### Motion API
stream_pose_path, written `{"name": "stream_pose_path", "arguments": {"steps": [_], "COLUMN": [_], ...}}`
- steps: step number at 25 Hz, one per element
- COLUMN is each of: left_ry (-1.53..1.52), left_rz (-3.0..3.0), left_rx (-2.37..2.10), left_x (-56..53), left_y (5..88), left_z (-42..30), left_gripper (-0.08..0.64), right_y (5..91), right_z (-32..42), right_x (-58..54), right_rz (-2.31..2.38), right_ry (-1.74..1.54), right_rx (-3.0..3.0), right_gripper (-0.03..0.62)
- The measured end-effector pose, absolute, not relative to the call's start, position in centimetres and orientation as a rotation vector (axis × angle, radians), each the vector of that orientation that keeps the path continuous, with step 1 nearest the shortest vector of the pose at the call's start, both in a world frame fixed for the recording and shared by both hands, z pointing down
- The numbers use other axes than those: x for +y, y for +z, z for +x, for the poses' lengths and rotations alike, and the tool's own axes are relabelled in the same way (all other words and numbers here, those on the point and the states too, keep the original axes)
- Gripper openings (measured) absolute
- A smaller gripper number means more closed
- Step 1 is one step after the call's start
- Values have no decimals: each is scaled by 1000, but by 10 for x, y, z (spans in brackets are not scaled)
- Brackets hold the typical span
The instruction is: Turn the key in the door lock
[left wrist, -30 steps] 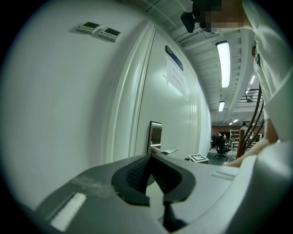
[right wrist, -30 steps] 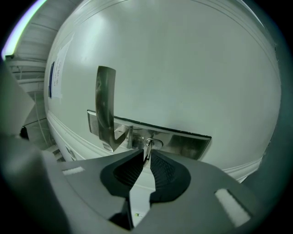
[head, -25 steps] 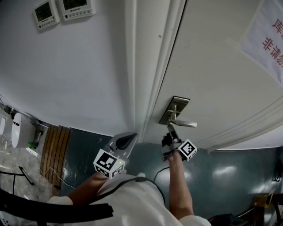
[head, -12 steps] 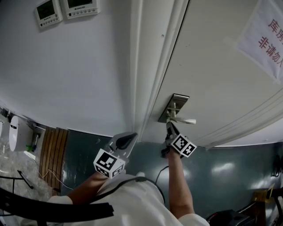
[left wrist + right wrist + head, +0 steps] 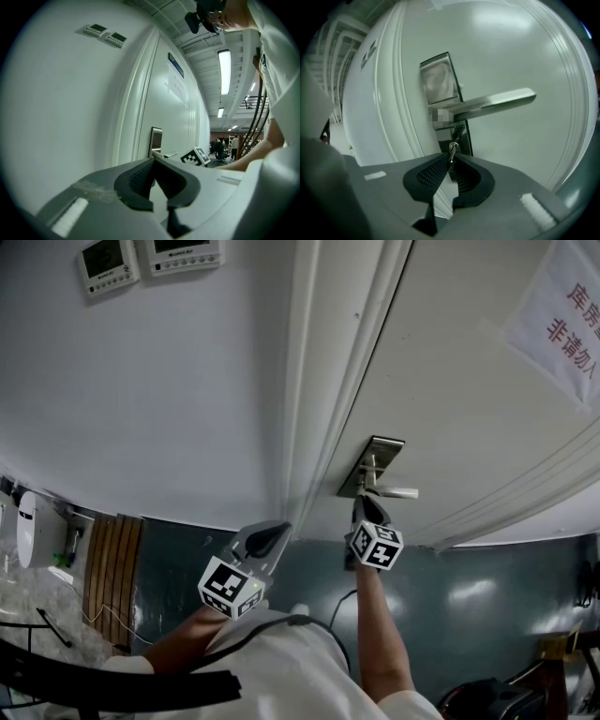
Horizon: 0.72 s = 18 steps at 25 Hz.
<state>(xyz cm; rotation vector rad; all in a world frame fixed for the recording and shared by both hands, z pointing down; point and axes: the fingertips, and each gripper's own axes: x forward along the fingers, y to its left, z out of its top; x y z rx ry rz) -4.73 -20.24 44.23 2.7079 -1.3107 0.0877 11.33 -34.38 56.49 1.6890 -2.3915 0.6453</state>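
Observation:
A silver lock plate (image 5: 438, 84) with a lever handle (image 5: 497, 103) sits on the white door (image 5: 469, 409). Below the handle a small key (image 5: 452, 149) sticks out of the keyhole. My right gripper (image 5: 451, 157) is shut on the key's head, which lies between the ribbed pads; its jaws have just been opening a little. In the head view my right gripper (image 5: 367, 506) points up at the lock plate (image 5: 375, 460), just under the handle (image 5: 398, 491). My left gripper (image 5: 272, 536) hangs lower left near the door frame. It is shut and holds nothing (image 5: 154, 161).
The white door frame (image 5: 309, 427) runs between wall and door. Two wall control panels (image 5: 155, 257) sit at upper left. A paper sign (image 5: 562, 320) hangs on the door at upper right. A wooden slatted piece (image 5: 112, 563) stands on the floor at left.
My right gripper has rolled about its own axis at the lock, and its marker cube now shows a different face. The left gripper has stayed put.

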Motion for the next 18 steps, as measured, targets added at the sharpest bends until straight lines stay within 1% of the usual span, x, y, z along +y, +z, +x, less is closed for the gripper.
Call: {"name": "stream_pose_path", "arguments": {"steps": [10, 18], "left_ry": [76, 85], "left_rz": [2742, 2767], "left_rx": [-1272, -1225], "left_x": [-208, -213], "left_y": [436, 438], "left_z": [-55, -50], "left_gripper": [5, 5], "right_y": [561, 564], "right_z": [105, 99], "right_x": [-341, -341], "right_rz": [1625, 1522], "right_ry": [92, -182], "right_rx": [-2119, -1988], "right_gripper": [50, 38]}}
